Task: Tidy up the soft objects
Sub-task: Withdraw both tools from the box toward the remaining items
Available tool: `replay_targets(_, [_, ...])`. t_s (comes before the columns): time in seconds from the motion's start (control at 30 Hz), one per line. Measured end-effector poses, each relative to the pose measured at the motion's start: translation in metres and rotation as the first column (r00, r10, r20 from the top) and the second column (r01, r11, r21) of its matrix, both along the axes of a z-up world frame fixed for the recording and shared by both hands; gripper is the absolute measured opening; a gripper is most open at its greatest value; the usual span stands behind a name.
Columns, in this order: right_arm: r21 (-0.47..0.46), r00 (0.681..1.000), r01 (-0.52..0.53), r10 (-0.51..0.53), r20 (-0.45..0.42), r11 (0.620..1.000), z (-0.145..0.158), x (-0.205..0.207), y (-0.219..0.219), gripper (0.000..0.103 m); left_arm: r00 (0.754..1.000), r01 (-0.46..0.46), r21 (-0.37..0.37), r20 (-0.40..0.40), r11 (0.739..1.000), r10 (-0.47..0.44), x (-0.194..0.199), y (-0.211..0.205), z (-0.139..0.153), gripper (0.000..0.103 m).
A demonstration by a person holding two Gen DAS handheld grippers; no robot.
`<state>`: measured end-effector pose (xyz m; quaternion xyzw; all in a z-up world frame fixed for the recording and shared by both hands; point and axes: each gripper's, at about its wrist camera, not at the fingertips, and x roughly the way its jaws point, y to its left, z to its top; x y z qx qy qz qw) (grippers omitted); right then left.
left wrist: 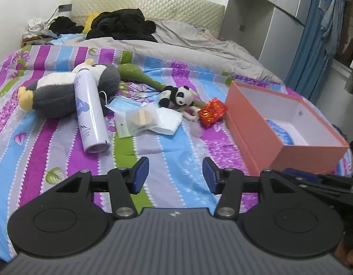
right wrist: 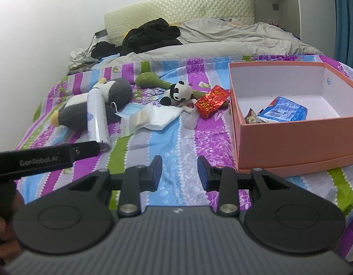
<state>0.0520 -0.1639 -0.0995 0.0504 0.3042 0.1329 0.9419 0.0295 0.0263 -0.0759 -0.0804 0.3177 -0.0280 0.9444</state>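
A grey and white penguin plush lies on the striped bedsheet at the left. A small panda plush lies on a green soft toy near the middle. A red foil packet lies beside an open orange box, which holds a blue packet and a small brown packet. My left gripper and right gripper are both open and empty, hovering over the sheet in front of the pile.
A white spray can leans across the penguin. A blue face mask, a bagged puff and a white tissue pack lie in the middle. A grey duvet and black clothes lie behind.
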Motion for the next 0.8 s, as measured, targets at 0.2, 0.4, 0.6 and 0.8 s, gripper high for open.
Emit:
replay_targets(0.2, [-0.005,1.0,0.013,-0.013,0.024,1.0,-0.009,0.014,0.005,0.037,1.0,0.003,0.049,-0.005,0.999,-0.003,0.024,0.005,-0.013,0.06])
replay_targets(0.4, [-0.01,0.999,0.018,-0.017,0.047,1.0,-0.018,0.028,0.011,0.037,1.0,0.007,0.083,-0.012,0.997,-0.006,0.046,0.012,-0.026,0.062])
replay_targets(0.6, [-0.033,0.997,0.019,-0.016,0.069,0.999,-0.03,0.043,0.02,0.037,1.0,0.003,0.119,-0.024,0.993,0.0,0.065,0.016,-0.036,0.063])
replay_targets(0.8, [-0.048,0.996,0.02,-0.016,0.09,0.999,-0.042,0.065,0.03,0.037,0.999,0.006,0.16,-0.046,0.987,0.001,0.083,0.019,-0.047,0.063])
